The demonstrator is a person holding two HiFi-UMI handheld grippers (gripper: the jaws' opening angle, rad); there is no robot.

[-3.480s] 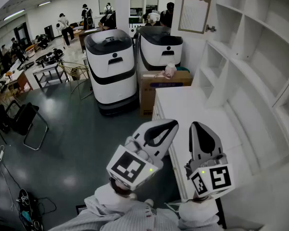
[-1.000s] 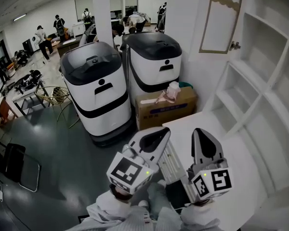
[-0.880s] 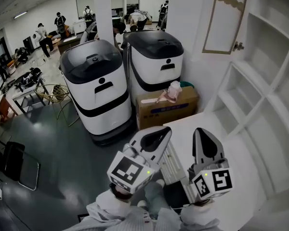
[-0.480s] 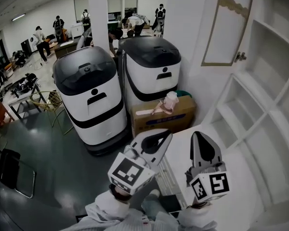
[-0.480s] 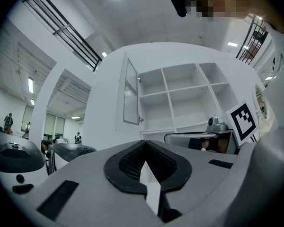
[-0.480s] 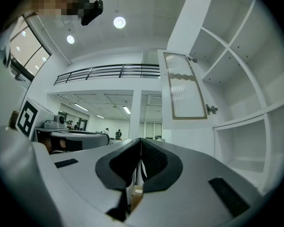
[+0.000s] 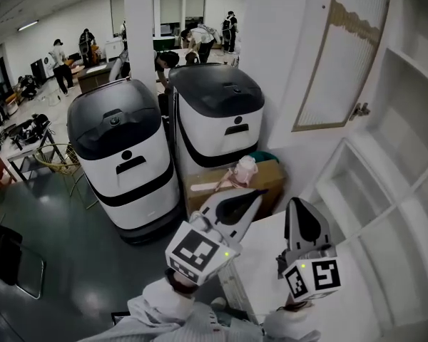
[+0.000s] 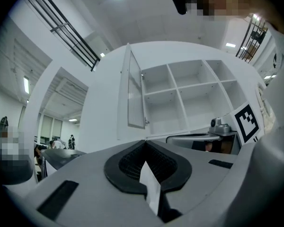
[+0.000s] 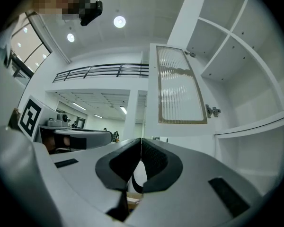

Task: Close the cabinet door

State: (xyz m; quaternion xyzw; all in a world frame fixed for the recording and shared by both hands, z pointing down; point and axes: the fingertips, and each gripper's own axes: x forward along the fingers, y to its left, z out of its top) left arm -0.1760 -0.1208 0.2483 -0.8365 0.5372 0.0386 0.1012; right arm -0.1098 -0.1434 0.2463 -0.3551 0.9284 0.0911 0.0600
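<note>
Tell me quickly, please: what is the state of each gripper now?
Left gripper: closed, holding nothing.
Right gripper: closed, holding nothing.

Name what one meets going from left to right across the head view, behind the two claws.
left white machine → right white machine → cabinet door, standing open → shelves

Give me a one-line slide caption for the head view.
Left tongs and right tongs, both shut, face the open cabinet door beside white shelves.
</note>
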